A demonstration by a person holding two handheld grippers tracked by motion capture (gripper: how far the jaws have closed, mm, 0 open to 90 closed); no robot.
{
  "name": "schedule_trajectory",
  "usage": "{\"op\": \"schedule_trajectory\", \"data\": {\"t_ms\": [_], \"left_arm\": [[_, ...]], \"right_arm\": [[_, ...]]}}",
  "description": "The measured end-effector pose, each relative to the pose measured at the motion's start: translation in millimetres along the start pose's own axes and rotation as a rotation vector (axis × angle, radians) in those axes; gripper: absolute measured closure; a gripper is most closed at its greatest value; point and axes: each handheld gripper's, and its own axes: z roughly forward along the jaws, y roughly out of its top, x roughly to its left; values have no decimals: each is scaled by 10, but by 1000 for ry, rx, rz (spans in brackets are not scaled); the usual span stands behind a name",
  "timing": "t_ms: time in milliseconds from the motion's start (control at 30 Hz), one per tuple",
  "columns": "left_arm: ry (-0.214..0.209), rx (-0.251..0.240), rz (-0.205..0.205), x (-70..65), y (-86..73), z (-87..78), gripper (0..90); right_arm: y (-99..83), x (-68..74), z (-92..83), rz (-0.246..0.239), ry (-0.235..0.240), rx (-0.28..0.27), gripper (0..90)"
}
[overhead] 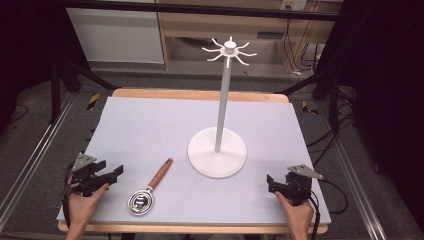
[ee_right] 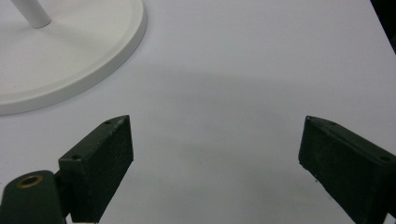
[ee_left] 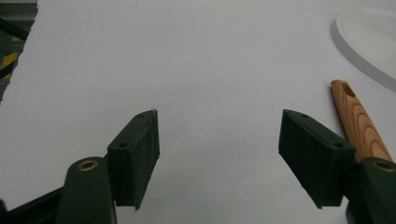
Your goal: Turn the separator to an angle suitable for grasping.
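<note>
Both grippers gape empty; strainer (overhead: 141, 201) just right of left gripper (overhead: 111, 176): light, rigid, grab wooden handle (ee_left: 358, 122) mid-length.

In the left gripper view, the wooden handle (ee_left: 359, 122) of the strainer runs down behind the gripper's own right-hand jaw, so its lower end and the metal bowl are hidden. The white stand base (ee_left: 369, 42) beyond the handle is cut off by the top and right edges there. In the right gripper view the same base (ee_right: 70, 60) is cut by the top and left edges, and the pole (ee_right: 31, 11) rising from it is cut just above the base. In the high view the mesh inside the strainer bowl (overhead: 140, 201) is too small to make out.
</note>
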Motion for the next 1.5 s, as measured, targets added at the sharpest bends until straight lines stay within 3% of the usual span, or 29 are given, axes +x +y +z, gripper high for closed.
{"op": "schedule_trajectory", "data": {"t_ms": [133,300,567,767,933,1500], "left_arm": [[-8,3,20,-52,22,-12,298],[-58,7,15,-127,53,-31,322],[-105,31,51,-224,113,-30,383],[-124,46,85,-280,205,-16,395],[-137,50,106,-353,293,3,403],[-173,136,203,-639,563,155,444]], "right_arm": [[-1,-5,4,-1,1,1,104],[-13,-6,4,-3,8,17,104],[-5,1,5,-7,15,31,104],[-25,55,-8,-15,33,37,103],[2,107,24,-49,25,50,103],[27,71,-5,-42,16,44,103]]}}
